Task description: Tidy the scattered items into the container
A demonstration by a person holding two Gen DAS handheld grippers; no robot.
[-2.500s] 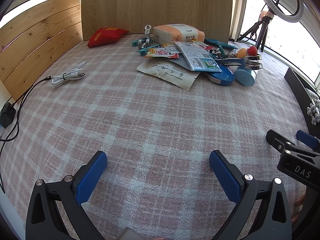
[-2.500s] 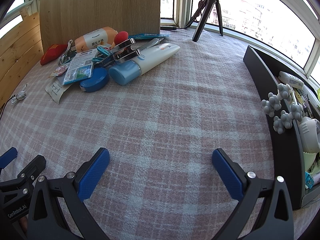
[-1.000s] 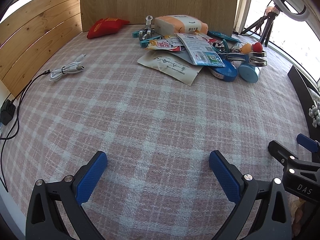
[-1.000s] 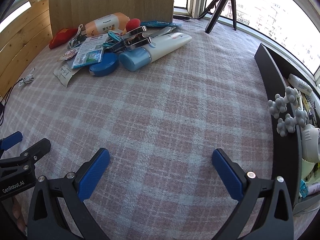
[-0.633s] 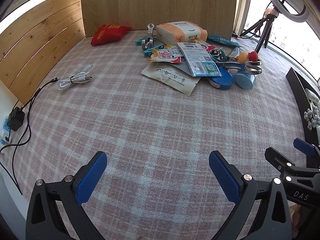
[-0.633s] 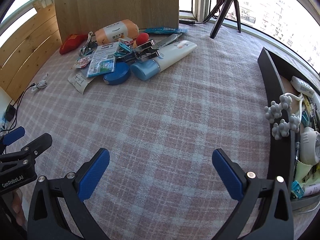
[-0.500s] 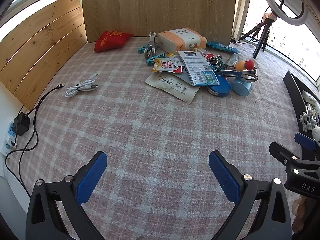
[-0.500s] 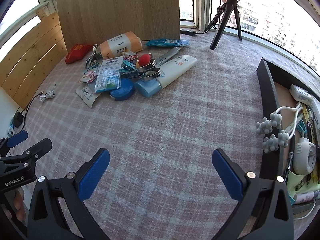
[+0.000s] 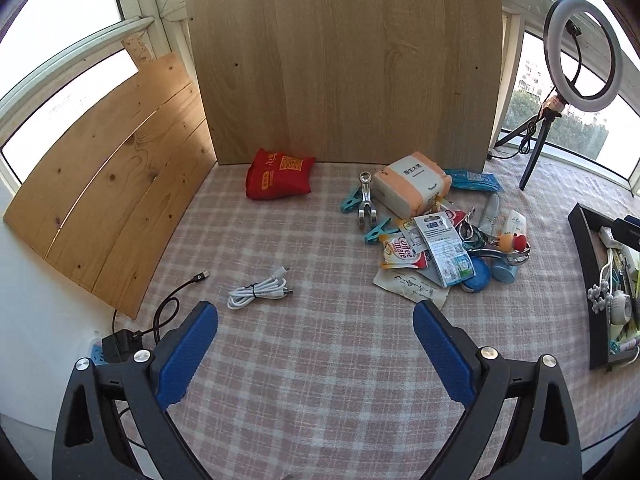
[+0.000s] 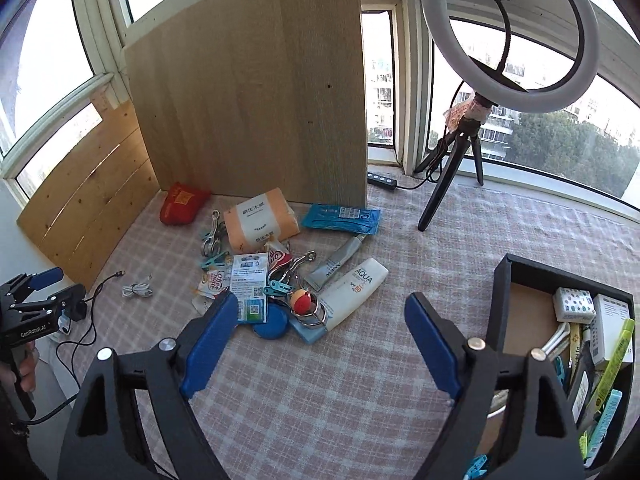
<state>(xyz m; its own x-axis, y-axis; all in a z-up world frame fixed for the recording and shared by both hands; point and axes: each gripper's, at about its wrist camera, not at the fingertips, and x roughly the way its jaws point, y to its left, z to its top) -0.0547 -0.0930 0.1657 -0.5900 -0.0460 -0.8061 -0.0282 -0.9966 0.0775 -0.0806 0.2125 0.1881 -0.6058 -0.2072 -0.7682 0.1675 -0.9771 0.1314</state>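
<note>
Since both the left gripper [image 9: 316,344] and right gripper [image 10: 316,336] hang wide open and empty above the tabletop [image 9: 320,380], next pick looks best made from the pile's near fringe: sunscreen tube [image 10: 354,286] lies loose toward the container [image 10: 500,304] at the right edge, take it across its width, clear of the metal clip [image 10: 316,312]. Only right view shows container contents; white cable [image 9: 260,290] near the left edge is clearer in left view
</note>
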